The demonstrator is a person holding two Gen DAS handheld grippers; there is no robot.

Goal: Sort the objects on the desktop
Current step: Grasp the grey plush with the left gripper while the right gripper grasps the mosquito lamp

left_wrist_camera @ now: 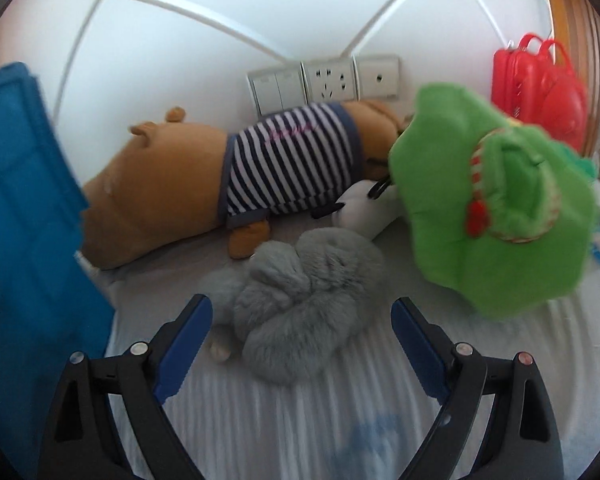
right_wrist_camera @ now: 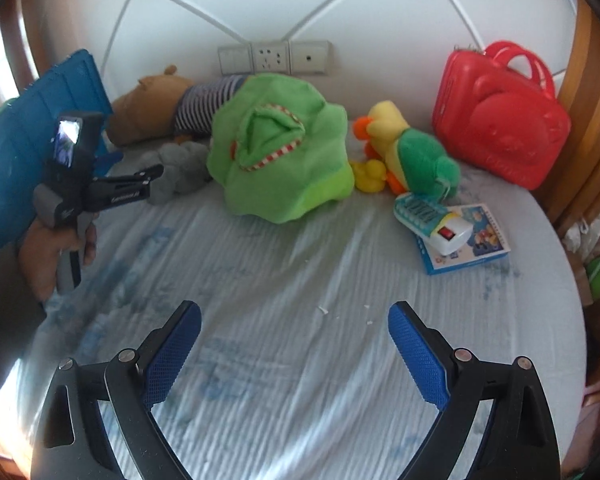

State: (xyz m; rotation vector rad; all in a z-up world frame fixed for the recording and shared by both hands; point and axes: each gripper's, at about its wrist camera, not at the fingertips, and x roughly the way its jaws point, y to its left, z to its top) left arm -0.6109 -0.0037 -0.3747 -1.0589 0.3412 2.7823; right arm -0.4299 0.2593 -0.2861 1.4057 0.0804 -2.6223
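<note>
Plush toys and small objects lie scattered over the pale ribbed bedsheet (right_wrist_camera: 300, 280) that I am working above, most of them crowded toward the white panelled wall. My left gripper (left_wrist_camera: 302, 316) has its blue-padded fingers (left_wrist_camera: 188, 344) spread wide with nothing held; the fluffy grey fur toy (left_wrist_camera: 300, 312) sits between and just beyond their tips, and I cannot tell whether either pad touches it. My right gripper (right_wrist_camera: 294, 320) is equally wide and empty, only bare sheet between its textured blue fingers (right_wrist_camera: 416, 356). From the right wrist I see the left gripper from the side, a hand (right_wrist_camera: 48, 256) on its handle, its tips near the grey toy. A big bright green plush with a red-and-white trimmed mouth (right_wrist_camera: 284, 148) hides most of the brown plush bear in a navy striped shirt (left_wrist_camera: 204, 184) in that view. A yellow and green plush parrot (right_wrist_camera: 408, 148) stands beside a small yellow rubber duck (right_wrist_camera: 368, 174), near a red plastic carry case (right_wrist_camera: 500, 120). A white and teal plug-in device with a red switch (right_wrist_camera: 436, 220) rests on a blue picture booklet (right_wrist_camera: 468, 240). A blue plastic crate (left_wrist_camera: 20, 200) is cut off at the left edge. The left view is blurred.
</note>
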